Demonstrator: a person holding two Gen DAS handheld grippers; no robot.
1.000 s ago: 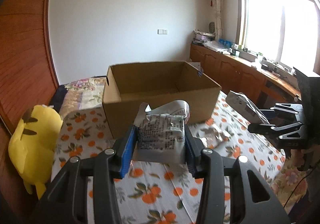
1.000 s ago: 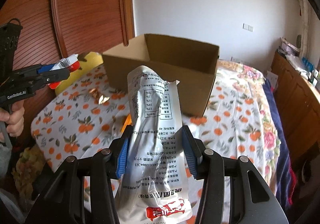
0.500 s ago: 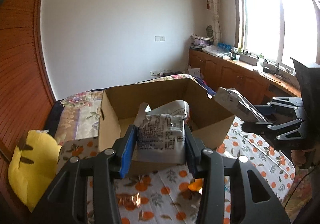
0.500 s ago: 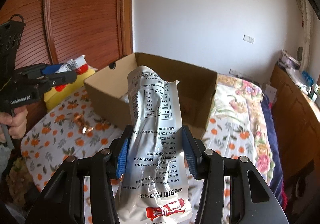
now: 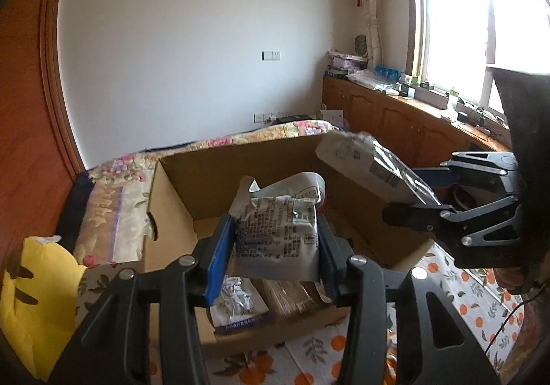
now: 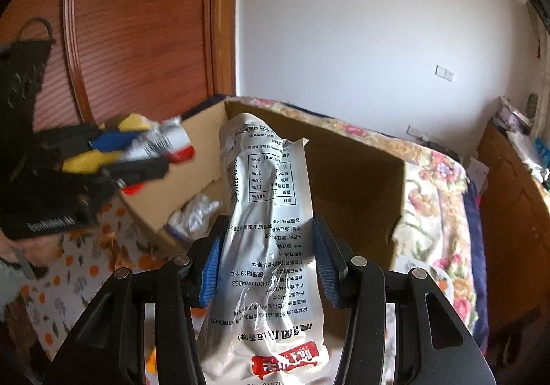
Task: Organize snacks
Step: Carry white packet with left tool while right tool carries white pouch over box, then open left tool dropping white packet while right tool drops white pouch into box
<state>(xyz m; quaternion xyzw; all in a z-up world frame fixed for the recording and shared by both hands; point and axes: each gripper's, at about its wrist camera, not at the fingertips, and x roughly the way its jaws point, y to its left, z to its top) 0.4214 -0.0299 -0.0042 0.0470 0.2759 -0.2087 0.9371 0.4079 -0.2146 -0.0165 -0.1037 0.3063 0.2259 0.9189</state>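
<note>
My left gripper is shut on a small silver snack packet and holds it over the near edge of an open cardboard box. My right gripper is shut on a long silver snack bag and holds it over the box from the other side. In the left wrist view the right gripper and its bag hang above the box's right wall. In the right wrist view the left gripper is blurred at the left. Snack packs lie inside the box.
The box stands on a bed with an orange-print sheet. A yellow plush toy lies at the left. A wooden wardrobe stands behind, and wooden cabinets run under the window.
Both grippers have moved forward with their packets, from in front of the box to over its opening. The box's inside and its contents now show.
</note>
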